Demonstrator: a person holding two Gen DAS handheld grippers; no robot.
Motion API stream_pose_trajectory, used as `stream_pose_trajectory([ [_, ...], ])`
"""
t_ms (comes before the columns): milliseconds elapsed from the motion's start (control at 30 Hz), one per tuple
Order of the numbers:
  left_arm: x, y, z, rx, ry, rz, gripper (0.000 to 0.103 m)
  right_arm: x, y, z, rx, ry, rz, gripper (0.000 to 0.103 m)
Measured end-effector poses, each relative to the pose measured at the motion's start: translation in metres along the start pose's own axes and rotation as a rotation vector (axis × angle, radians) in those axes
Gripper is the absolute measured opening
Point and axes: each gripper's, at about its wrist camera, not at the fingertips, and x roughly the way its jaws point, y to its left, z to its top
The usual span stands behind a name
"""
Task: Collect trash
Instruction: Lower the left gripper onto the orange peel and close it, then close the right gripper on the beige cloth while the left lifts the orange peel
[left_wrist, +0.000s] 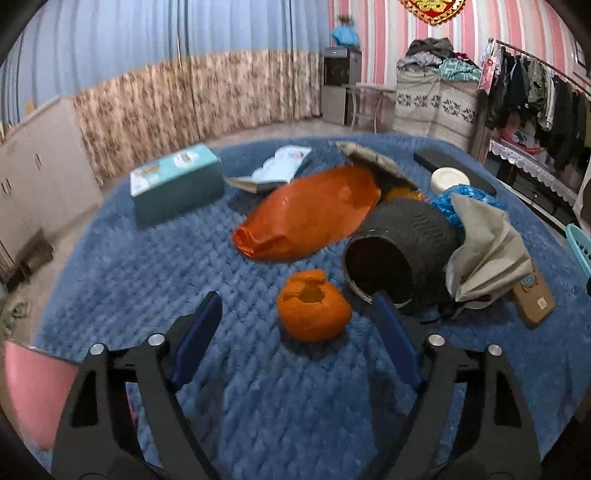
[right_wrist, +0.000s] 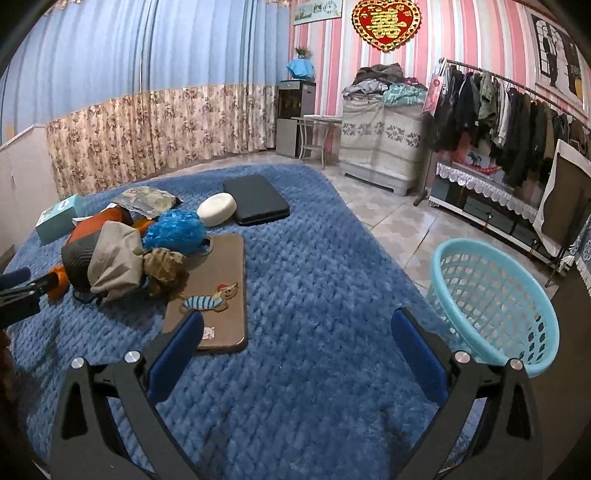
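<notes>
Trash lies heaped on the blue blanket (left_wrist: 184, 369): your left tongs (left_wrist: 295, 314) are spread wide and grasp nothing, with a hollow orange peel (left_wrist: 313, 311) resting between their tips. At 12 o'clock from the peel sits a crumpled orange plastic bag (left_wrist: 306, 218); at 2 o'clock a dark ribbed container (left_wrist: 399, 247) lies tipped on its side. Your right tongs (right_wrist: 297, 326) are released too, hovering over bare blanket, with the light-blue laundry basket (right_wrist: 495, 306) at 3 o'clock on the tiled floor.

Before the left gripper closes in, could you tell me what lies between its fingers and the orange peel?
Only bare blue blanket; in the left wrist view the open left gripper faces the orange peel.
</notes>
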Motion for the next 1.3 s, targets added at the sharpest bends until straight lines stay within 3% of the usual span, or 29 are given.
stream_pose_trajectory([
  [133,0.012,0.002,0.001,-0.011,0.025,-0.044,0.072,0.006,0.002,0.000,0.004,0.013,0.009,0.099],
  [200,0.021,-0.001,0.002,-0.001,0.056,-0.069,0.055,0.008,0.003,0.000,0.001,0.017,0.013,0.099],
  [300,0.027,-0.003,0.001,0.006,0.082,-0.088,0.040,0.007,0.011,0.000,-0.007,0.022,0.028,0.099],
  [367,0.024,-0.002,0.000,0.001,0.075,-0.096,0.035,0.005,0.018,0.001,-0.021,0.019,0.043,0.099],
  [500,0.009,-0.001,-0.002,0.031,0.038,-0.078,0.030,0.001,0.038,0.005,-0.069,0.007,0.086,0.099],
  [800,-0.038,0.029,0.009,0.011,-0.091,0.000,0.030,0.003,0.089,0.015,-0.134,0.003,0.214,0.096],
  [900,-0.047,0.038,0.008,-0.002,-0.117,0.018,0.030,0.007,0.105,0.021,-0.149,0.016,0.258,0.086],
  [1033,-0.051,0.049,0.006,-0.028,-0.116,0.008,0.030,0.012,0.124,0.029,-0.183,0.019,0.272,0.081],
  [1300,-0.055,0.049,0.005,-0.029,-0.123,0.003,0.030,0.043,0.142,0.037,-0.215,0.107,0.301,0.024],
])
